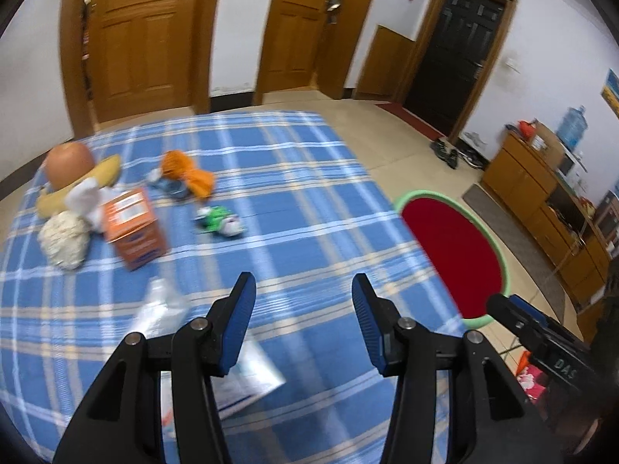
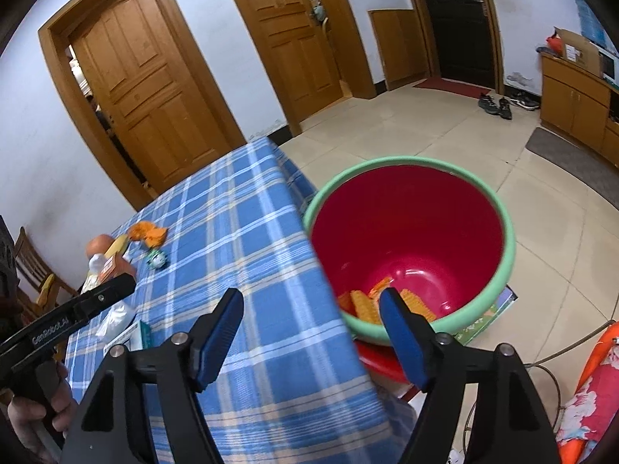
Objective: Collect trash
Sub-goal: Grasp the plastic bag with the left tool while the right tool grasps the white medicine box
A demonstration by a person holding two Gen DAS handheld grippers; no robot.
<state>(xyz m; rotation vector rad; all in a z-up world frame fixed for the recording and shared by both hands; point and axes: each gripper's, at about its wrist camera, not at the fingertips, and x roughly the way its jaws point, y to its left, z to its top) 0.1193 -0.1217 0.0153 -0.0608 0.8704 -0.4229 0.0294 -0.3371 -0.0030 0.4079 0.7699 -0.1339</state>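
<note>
A red bucket with a green rim [image 2: 410, 232] stands on the floor beside the table; orange wrappers [image 2: 367, 303] lie in its bottom. It also shows in the left wrist view [image 1: 452, 255]. My right gripper [image 2: 311, 309] is open and empty, near the bucket's near rim at the table edge. My left gripper [image 1: 303, 294] is open and empty above the blue plaid tablecloth [image 1: 294, 201]. On the cloth lie a green-white wrapper [image 1: 220, 222], an orange wrapper [image 1: 187, 172], an orange box [image 1: 133, 228], a clear plastic bag [image 1: 160, 305] and a white packet [image 1: 251, 379].
An onion-like brown ball [image 1: 69, 162], a banana [image 1: 104, 172] and crumpled white paper [image 1: 64, 237] sit at the table's far left. Wooden doors [image 1: 139, 34] are behind. A wooden cabinet [image 1: 541, 201] lines the right wall. Shoes [image 2: 495, 106] lie near the black door.
</note>
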